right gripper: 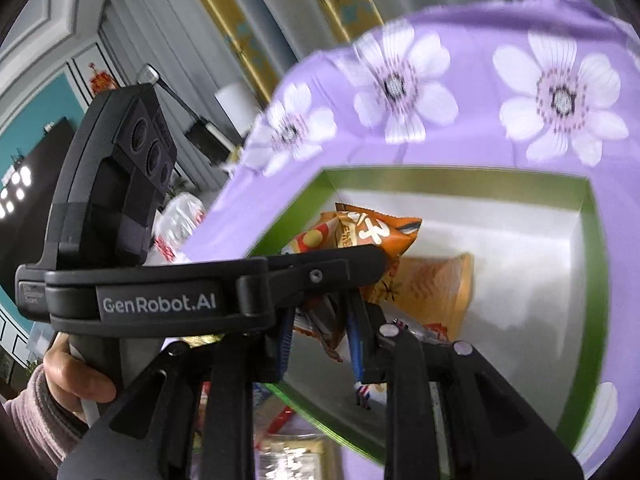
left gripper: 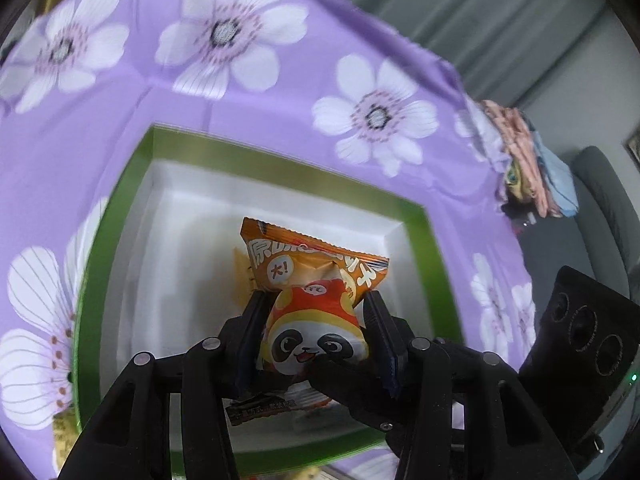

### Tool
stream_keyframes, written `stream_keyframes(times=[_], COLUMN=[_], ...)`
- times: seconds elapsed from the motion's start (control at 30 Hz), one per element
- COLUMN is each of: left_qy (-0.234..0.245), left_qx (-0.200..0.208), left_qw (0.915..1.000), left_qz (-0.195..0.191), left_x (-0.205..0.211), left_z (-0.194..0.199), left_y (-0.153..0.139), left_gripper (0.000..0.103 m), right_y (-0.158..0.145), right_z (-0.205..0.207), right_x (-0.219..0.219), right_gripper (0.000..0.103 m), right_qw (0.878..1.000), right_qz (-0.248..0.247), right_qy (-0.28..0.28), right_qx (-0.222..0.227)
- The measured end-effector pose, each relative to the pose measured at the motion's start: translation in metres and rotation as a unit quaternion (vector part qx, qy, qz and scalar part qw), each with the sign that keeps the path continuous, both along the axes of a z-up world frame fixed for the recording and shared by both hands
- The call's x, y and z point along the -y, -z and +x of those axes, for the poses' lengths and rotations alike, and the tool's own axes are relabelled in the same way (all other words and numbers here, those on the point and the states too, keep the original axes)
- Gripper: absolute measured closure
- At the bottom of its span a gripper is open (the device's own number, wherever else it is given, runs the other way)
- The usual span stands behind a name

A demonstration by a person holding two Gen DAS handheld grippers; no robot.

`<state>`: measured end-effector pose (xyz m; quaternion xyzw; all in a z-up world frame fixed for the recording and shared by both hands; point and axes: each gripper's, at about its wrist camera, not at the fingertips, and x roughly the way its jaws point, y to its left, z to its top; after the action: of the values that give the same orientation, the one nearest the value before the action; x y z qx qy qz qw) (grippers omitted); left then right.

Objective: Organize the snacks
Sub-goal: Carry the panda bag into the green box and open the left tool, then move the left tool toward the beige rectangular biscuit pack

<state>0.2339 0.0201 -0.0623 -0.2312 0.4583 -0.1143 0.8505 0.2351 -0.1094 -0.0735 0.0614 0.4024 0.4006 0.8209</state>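
Note:
My left gripper (left gripper: pixel 316 300) is shut on an orange snack packet with a panda face (left gripper: pixel 316 304) and holds it over the open green-rimmed box (left gripper: pixel 416 216) with a white inside. The same packet (right gripper: pixel 372 232) shows in the right wrist view, held by the left gripper's body, which crosses in front. A second orange packet (right gripper: pixel 432 284) lies inside the box (right gripper: pixel 584 240). My right gripper (right gripper: pixel 320 344) is above the box's near left corner; its fingers (right gripper: pixel 356 344) stand a little apart with a wrapper edge between them.
A purple cloth with white flowers (left gripper: pixel 248 92) covers the table around the box. Folded cloths (left gripper: pixel 532 164) lie at its far right edge. More snack packs (right gripper: pixel 292 452) lie on the table in front of the box. Curtains and a wall stand behind.

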Motion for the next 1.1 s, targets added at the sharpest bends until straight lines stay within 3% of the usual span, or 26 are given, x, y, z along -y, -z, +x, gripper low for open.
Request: stream_keyframes(times=[0.17,0.23,0.3,0.33,0.57,0.67,0.87,1.1], left_qy=[-0.006,-0.007,-0.017,-0.022,-0.049,-0.065,-0.074,-0.074], left_qx=[-0.02,-0.021,-0.023,-0.023,0.002,0.025,0.046,0.03], left_qw=[0.9998,0.9998,0.9995,0.9994,0.9988,0.9976,0.9962,0.9967], left_qz=[0.002,0.003,0.012,0.015,-0.011,-0.002,0.001,-0.012], left_x=[0.0,-0.001,-0.002,-0.003,-0.024,-0.027,-0.024,-0.009], left_z=[0.007,0.007,0.005,0.004,-0.022,-0.044,-0.088,-0.136], left_y=[0.015,0.015,0.014,0.013,-0.004,-0.02,-0.038,-0.03], left_gripper=[0.054,0.046,0.026,0.023,0.023,0.023,0.023,0.023], right_y=[0.01,0.008,0.006,0.003,-0.012,-0.018,-0.018,-0.007], right_z=[0.005,0.004,0.004,0.002,-0.016,-0.034,-0.065,-0.098], right_x=[-0.009,-0.01,-0.005,0.0,0.039,0.061,0.079,0.088], right_gripper=[0.071,0.066,0.05,0.047,0.043,0.042,0.042,0.042], right_qw=[0.999,0.999,0.999,0.999,0.998,0.998,0.999,0.999], right_qz=[-0.032,-0.042,-0.046,-0.04,-0.006,0.012,-0.002,-0.027], right_qy=[0.005,0.011,0.023,0.029,0.055,0.059,0.052,0.019], right_qx=[-0.009,-0.002,0.004,0.006,0.01,0.009,0.013,0.018])
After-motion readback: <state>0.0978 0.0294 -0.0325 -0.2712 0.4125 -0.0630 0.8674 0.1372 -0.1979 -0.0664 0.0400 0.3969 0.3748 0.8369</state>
